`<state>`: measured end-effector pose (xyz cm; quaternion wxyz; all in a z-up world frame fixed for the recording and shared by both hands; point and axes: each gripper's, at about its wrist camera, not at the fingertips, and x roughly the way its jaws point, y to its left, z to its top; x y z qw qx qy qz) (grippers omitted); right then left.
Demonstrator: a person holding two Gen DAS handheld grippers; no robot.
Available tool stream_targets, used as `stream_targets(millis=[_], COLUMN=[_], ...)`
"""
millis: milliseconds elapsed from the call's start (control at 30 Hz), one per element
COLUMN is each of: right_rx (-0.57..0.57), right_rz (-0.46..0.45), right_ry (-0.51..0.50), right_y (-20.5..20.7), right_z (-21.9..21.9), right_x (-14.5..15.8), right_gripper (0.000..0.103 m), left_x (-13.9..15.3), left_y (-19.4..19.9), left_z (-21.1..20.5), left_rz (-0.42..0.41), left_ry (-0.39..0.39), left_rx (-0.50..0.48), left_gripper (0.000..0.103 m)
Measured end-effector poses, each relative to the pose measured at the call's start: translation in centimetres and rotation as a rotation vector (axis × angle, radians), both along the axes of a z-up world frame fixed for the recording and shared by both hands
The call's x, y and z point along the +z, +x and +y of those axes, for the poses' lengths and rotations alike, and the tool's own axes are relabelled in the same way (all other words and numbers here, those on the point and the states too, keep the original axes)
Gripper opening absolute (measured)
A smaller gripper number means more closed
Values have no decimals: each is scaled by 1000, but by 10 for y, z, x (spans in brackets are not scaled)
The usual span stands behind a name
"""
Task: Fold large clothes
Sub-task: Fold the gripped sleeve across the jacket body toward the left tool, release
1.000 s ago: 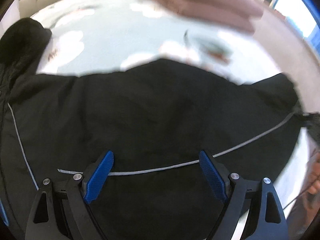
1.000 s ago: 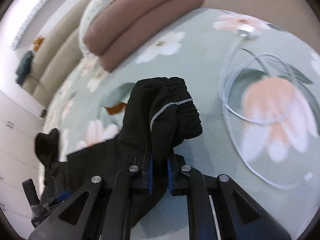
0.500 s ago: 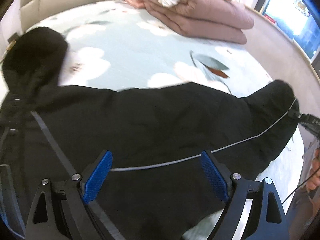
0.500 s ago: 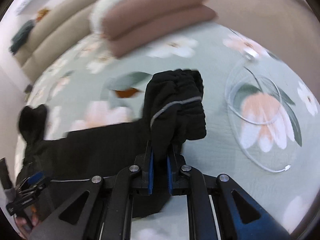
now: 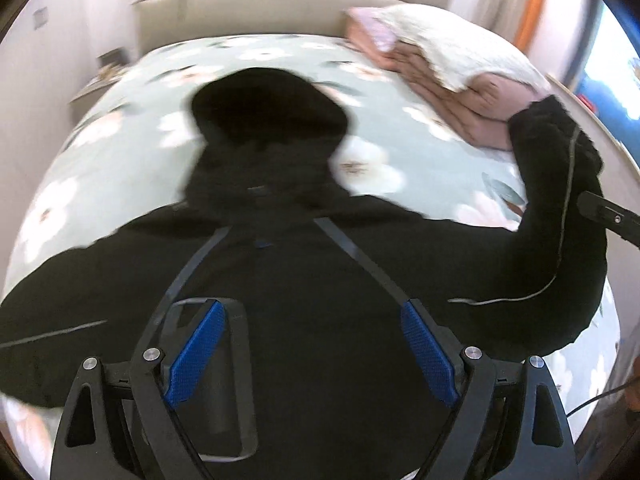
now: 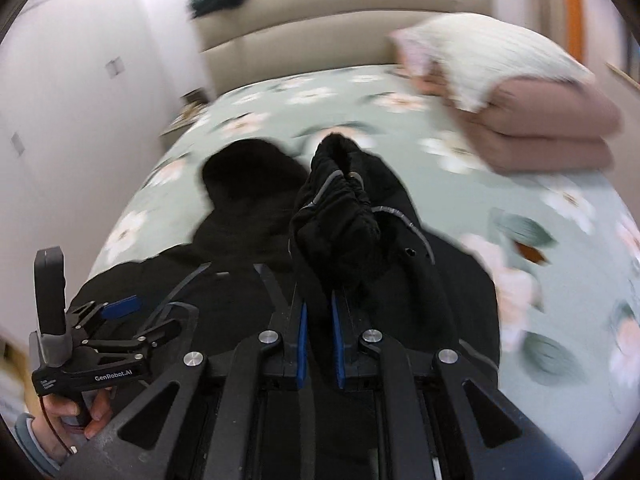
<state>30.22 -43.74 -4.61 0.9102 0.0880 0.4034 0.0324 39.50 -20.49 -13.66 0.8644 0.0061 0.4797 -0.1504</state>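
Observation:
A black hooded jacket (image 5: pixel 320 288) with thin grey piping lies spread on the bed, hood (image 5: pixel 264 108) pointing to the headboard. My left gripper (image 5: pixel 312 348) is open and empty, low over the jacket's body. My right gripper (image 6: pixel 319 336) is shut on the jacket's right sleeve near its gathered cuff (image 6: pixel 336 204) and holds it lifted over the jacket's body. In the left wrist view the lifted sleeve (image 5: pixel 560 208) rises at the right. The left gripper also shows in the right wrist view (image 6: pixel 108 340), held by a hand.
The bed has a pale green floral sheet (image 5: pixel 120 140). A folded pink duvet with a white pillow on top (image 6: pixel 520 120) sits at the far right by the beige headboard (image 6: pixel 344 12). A white wall (image 6: pixel 80 80) stands on the left.
My right gripper has carried the sleeve up and leftward, over the jacket's body. My left gripper has swung round to face the hood and headboard, still open.

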Motion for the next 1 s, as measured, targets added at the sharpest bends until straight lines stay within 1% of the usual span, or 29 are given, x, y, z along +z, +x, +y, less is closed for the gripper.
stream_targets(millis=[100,233,300,333,400,467,533,633,667,700,733,767,833,900,1000], right_rx=[83,175,228,242,271,282,281,261,259,261,274,299,323,330,272], right_rz=[21,63,111,130,183,233,296,397,406,392,396,409,399,355,338], right_ry=[33,47,64,66,52,47,72,63,78,95,109,135,146,127,102], right_y=[22,46,57,61,71,75,81,91,90,87,85,81,68,49,34], right_z=[67,135,178,192,225,245,262,272,272,271,271,269,265,253,222], right_x=[-12,-40,-64,-73,-101,-126,-156,-201,-207,-204,-200,-193,-174,-149,-132], right_gripper=[13,13,13,13,13,13,16,17,17,21,31,35,49,53,53], left_x=[-3,-13,-20,-24,-32,-40,-47,-62,-67,-69,-70,-71,-71,-69,-74], left_y=[-6,-13,-16,-17,-19,-22,-24,-23,-22,-21,-21,-19,-10,-1,23], left_z=[54,120,150,162,188,209,223,237,239,239,237,236,227,213,183], left_rz=[4,25,42,50,69,85,99,131,144,149,152,155,169,185,198], left_ry=[17,28,28,29,25,22,19,-2,-13,-23,-43,-69,-143,-214,-278], left_rx=[69,155,194,211,243,264,275,265,250,237,217,196,137,84,17], left_gripper=[90,90,90,90,90,90,90,90,90,90,90,90,90,90,90])
